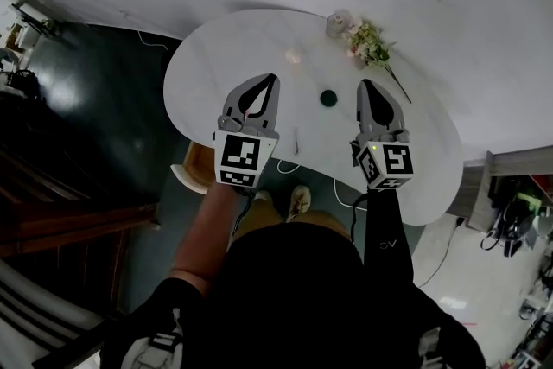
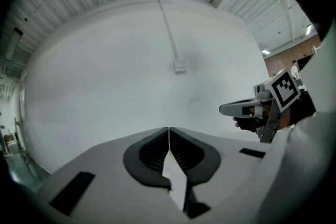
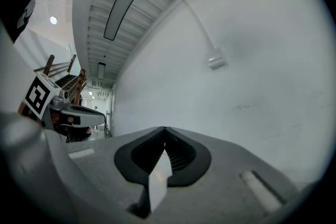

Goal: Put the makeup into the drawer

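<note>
Head view: dark round makeup (image 1: 327, 98) lies between left gripper (image 1: 271, 78) and right gripper (image 1: 364, 84), fingers pressed together.

No legible words, brand names or numbers anywhere. Closest to signs: black-and-white square markers, coded patterns rather than letters. One marker (image 1: 239, 154) on the cube of the left gripper (image 1: 271, 82), another marker (image 1: 396, 160) on the cube of the right gripper (image 1: 364, 85). Same kind of pattern seen again from each gripper view, on the opposite gripper's cube. Small pale mark (image 1: 386, 244) on dark clothing (image 1: 378, 220) just below the right gripper, too small to read.
</note>
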Action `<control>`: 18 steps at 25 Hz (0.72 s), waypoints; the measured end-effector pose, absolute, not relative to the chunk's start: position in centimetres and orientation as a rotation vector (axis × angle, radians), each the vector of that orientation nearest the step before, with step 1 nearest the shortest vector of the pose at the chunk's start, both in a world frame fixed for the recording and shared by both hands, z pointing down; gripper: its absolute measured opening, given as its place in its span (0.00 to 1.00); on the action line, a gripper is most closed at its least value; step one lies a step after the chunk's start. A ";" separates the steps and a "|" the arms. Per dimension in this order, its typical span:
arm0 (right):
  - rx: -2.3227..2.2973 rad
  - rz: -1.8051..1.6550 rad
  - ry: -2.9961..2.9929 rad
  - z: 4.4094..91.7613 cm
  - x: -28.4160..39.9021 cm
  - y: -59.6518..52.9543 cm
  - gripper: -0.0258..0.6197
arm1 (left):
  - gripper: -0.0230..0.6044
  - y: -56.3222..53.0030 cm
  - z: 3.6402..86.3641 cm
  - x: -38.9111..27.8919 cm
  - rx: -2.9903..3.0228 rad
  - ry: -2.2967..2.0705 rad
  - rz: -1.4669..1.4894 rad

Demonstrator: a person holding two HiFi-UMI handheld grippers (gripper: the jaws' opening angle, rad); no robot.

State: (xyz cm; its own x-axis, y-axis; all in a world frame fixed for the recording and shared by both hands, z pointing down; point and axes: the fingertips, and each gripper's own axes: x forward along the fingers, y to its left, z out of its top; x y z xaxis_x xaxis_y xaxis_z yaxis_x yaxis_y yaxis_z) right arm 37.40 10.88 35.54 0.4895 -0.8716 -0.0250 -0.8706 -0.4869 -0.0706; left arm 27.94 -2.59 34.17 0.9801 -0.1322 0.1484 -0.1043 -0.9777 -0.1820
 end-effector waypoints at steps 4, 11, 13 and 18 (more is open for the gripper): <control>-2.639 -0.042 1.607 36.5 37.4 9.9 0.05 | 0.05 -2.9 34.5 28.2 -2.961 0.183 -0.245; -2.742 -0.313 1.955 45.1 38.7 5.9 0.05 | 0.05 -3.5 35.4 28.4 -2.973 0.179 -0.283; -2.691 -0.454 2.161 48.7 38.5 4.3 0.11 | 0.05 -3.6 35.8 28.3 -2.971 0.182 -0.300; -2.605 -0.777 2.513 57.1 38.6 3.0 0.18 | 0.05 -4.1 36.8 27.6 -2.978 0.204 -0.336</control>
State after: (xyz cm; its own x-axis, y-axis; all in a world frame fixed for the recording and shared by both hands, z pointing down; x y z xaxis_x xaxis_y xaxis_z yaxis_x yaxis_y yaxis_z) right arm 38.56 3.01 57.08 0.0676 -0.7709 0.6334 -0.9938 0.0040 0.1109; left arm 27.55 -4.10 36.82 0.9659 -0.1491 0.2116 -0.1184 -0.9814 -0.1511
